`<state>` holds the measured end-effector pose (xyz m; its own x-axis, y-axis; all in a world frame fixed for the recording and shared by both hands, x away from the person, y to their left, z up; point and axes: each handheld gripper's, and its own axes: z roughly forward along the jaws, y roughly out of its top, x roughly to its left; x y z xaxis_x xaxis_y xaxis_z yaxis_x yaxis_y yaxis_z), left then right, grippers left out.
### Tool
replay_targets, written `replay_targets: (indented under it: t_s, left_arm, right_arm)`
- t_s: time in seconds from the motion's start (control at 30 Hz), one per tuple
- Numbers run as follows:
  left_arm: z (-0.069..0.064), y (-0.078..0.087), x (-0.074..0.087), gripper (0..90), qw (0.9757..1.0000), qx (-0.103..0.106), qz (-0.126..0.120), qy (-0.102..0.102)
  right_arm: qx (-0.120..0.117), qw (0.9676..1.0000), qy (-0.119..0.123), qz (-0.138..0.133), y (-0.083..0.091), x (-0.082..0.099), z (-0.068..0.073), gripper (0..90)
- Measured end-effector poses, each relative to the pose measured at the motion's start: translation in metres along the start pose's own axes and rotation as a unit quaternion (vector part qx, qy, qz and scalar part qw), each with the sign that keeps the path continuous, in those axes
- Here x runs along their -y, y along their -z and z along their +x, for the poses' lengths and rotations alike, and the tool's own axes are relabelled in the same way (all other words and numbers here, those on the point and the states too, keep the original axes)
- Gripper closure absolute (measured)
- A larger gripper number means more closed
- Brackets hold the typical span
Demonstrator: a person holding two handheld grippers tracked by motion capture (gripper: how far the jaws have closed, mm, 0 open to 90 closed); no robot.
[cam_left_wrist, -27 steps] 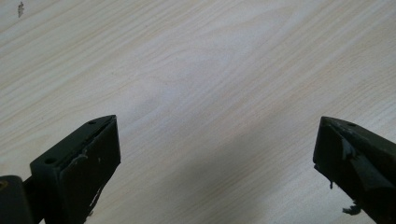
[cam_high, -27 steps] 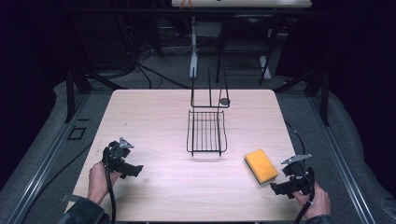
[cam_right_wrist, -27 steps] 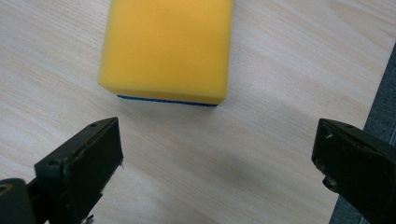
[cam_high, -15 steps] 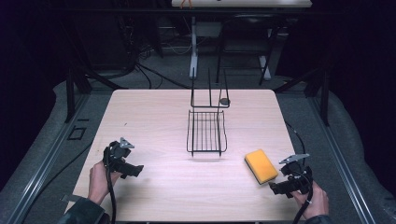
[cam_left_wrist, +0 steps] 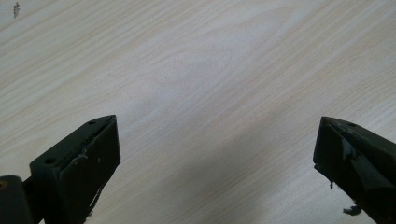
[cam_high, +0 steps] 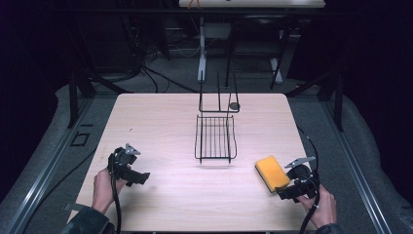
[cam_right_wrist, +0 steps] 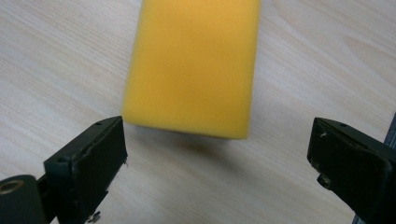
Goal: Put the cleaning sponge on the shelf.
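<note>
The yellow sponge [cam_high: 272, 173] lies flat on the desk [cam_high: 160, 122], near its right front edge and well apart from the wire rack [cam_high: 215, 139] at mid-desk. The right gripper [cam_high: 288, 191] sits just beside the sponge's near end, fingers [cam_right_wrist: 88, 163] spread wide and empty, wider than the sponge. The left gripper [cam_high: 139, 178] rests near the left front edge, fingers [cam_left_wrist: 88, 163] open over bare wood, with free desk all around.

Black two-jaw right gripper [cam_high: 284, 194], grey top plate, trailing black cable, dark sleeves.
</note>
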<state>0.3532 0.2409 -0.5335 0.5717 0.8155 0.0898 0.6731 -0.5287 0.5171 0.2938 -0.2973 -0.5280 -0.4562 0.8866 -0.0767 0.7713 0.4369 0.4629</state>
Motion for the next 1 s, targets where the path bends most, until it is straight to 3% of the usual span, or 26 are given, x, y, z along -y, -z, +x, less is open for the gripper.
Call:
replay_targets:
  t_s: [0.3,0.83,1.0]
  left_arm:
    - [0.0,0.0,0.0,1.1,1.0,0.001,0.0,0.001]
    - [0.0,-0.001,0.0,1.1,1.0,0.006,0.002,0.001]
    - [0.0,-0.002,0.0,1.1,1.0,0.006,0.002,0.001]
  right_arm:
    - [0.001,0.9999,0.011,-0.004,-0.006,-0.013,0.004,0.0]
    - [-0.011,0.9993,0.018,0.03,-0.028,-0.019,0.008,0.0]
    - [-0.018,0.9986,0.025,0.042,-0.034,-0.019,0.009,15.5]
